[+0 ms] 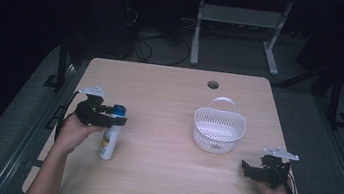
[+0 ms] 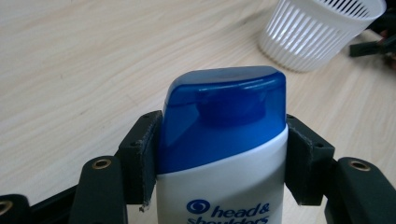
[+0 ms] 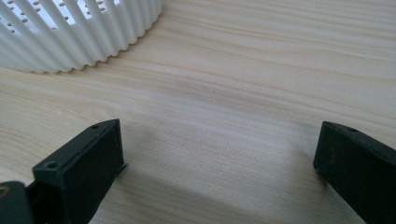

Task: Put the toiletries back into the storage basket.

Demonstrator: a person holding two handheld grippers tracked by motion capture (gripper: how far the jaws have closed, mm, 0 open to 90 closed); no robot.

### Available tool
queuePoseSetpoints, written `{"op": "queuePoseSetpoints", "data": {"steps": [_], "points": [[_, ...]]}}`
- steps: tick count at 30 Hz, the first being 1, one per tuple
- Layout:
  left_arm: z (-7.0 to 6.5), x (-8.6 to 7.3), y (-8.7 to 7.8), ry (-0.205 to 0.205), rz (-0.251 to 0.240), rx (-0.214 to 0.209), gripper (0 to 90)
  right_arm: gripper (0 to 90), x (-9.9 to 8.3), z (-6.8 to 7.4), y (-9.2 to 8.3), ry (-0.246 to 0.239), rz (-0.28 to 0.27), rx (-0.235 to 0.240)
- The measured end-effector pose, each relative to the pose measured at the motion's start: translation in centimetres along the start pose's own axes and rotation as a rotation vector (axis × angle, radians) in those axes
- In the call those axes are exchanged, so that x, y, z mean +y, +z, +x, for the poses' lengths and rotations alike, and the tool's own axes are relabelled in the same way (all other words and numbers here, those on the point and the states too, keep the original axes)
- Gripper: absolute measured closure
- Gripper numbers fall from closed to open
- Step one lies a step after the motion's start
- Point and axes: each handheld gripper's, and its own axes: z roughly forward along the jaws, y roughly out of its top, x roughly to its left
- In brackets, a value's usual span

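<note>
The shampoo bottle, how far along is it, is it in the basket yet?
Not yet. Done: the left gripper is clamped on the shampoo bottle just below its blue cap. In hand: the bottle. Left: carrying it across to the white basket, which looks empty. The right gripper waits open beside it.

The shampoo bottle [image 2: 219, 186] is white with a translucent blue cap [image 2: 224, 112] and dark blue lettering beside a swirl logo. The basket [image 1: 219, 127] is white, its wall slatted, its floor dotted with holes. The desk [image 1: 159, 176] shows pale wood grain. Both hand-held grippers are black.
</note>
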Motion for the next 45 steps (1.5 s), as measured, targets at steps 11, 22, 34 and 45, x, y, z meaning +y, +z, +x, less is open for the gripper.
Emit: {"op": "queuePoseSetpoints", "data": {"steps": [11,22,34,45], "points": [[-0.6,0.2,-0.7,0.087,-0.097,-0.026,37.9,0.9,0.0,0.0,0.0,0.0,0.0,0.0],[-1.6,0.6,-1.0,0.168,-0.244,-0.088,37.8,0.9,0.0,0.0,0.0,0.0,0.0,0.0],[-3.0,1.6,-0.2,0.225,-0.302,-0.12,37.7,1.0,0.0,0.0,0.0,-0.001,0.0,0.001],[-3.9,3.5,-0.3,0.241,-0.336,-0.125,37.6,1.0,0.0,0.0,0.0,-0.001,0.0,0.002]]}}
